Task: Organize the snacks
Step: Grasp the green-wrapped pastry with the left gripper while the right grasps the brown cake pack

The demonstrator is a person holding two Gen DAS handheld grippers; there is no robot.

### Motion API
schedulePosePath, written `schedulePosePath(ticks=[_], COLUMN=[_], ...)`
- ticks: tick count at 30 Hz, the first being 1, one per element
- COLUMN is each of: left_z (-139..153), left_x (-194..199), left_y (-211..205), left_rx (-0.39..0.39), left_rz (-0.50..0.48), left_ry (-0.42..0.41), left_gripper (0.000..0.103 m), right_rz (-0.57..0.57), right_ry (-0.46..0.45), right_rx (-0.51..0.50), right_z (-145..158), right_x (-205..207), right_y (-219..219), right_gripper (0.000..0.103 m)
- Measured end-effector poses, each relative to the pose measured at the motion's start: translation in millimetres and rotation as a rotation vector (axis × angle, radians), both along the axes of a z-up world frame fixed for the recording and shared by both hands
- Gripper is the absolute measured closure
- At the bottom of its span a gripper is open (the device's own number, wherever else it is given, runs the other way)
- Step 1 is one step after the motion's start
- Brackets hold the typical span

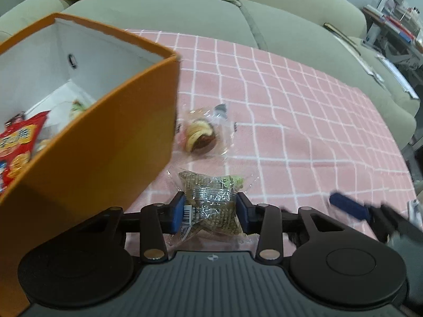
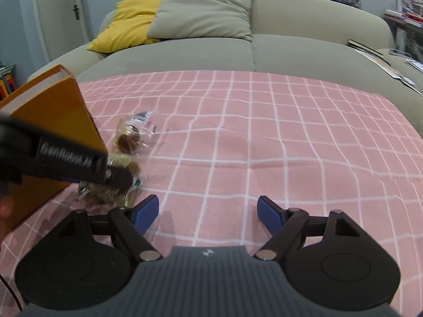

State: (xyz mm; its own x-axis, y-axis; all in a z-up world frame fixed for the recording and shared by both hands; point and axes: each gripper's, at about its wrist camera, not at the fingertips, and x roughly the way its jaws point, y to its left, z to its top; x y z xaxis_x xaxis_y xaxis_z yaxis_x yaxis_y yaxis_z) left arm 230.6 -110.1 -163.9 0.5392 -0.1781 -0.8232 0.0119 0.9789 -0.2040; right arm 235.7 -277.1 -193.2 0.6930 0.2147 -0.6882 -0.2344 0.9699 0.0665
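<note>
The blue fingers (image 1: 176, 212) of the left gripper (image 1: 210, 212) press on both sides of a green-printed clear snack packet (image 1: 211, 206) lying on the pink checked cloth (image 1: 304, 132). Just beyond them lies a clear-wrapped pastry (image 1: 198, 136), and to their left stands an orange box (image 1: 105, 145) holding a red snack bag (image 1: 18, 148). The right gripper (image 2: 208, 214) stands wide open over bare cloth, the packet left of its fingers.

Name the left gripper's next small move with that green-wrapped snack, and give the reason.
Probably lift it and swing it over the orange box. The left gripper has its blue pads against both sides of the green-wrapped snack, which lies on the pink checked cloth right beside the box, where a red snack bag already sits.
</note>
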Motion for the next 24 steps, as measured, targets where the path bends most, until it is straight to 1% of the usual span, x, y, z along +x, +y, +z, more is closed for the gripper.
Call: schedulePosePath(ticks=[2,3,6,11,14,17,19,22,24], left_z=[3.2,5.3,10.1,10.5,7.5,6.3,7.5,8.4,8.7], left_x=[-5.8,-8.9,-19.5,-35.2,-42.4,-46.4,-48.2,-49.5,-50.1], left_y=[2.8,4.6,10.8,19.8,24.2,26.4,28.3,30.0,32.0], left_rx=[0.002,0.002,0.011,0.030,0.030,0.029,0.035,0.035,0.033], left_rz=[0.008,0.014,0.027,0.056,0.068,0.063,0.059,0.060,0.066], left_ry=[0.015,0.017,0.015,0.063,0.084,0.092,0.093,0.092,0.096], left_gripper=[0.058,0.058,0.058,0.058,0.058,0.058,0.058,0.058,0.058], right_rz=[0.058,0.090,0.200,0.365,0.404,0.425,0.441,0.458,0.463], right_ry=[-0.008,-0.014,-0.029,-0.056,-0.072,-0.066,-0.065,-0.061,-0.057], right_rx=[-0.002,-0.011,-0.043,-0.062,-0.072,-0.056,-0.070,-0.082,-0.084], right_z=[0.7,0.8,-2.0,-2.4,0.5,0.9,-1.4,-6.1,-7.5], right_x=[7.9,12.1,24.5,47.2,57.7,71.1,76.5,82.2,85.7], right_y=[5.1,8.6,20.3,31.4,41.5,56.4,66.4,75.8,80.4], right_gripper=[0.026,0.028,0.031,0.032,0.032,0.023,0.023,0.026,0.034])
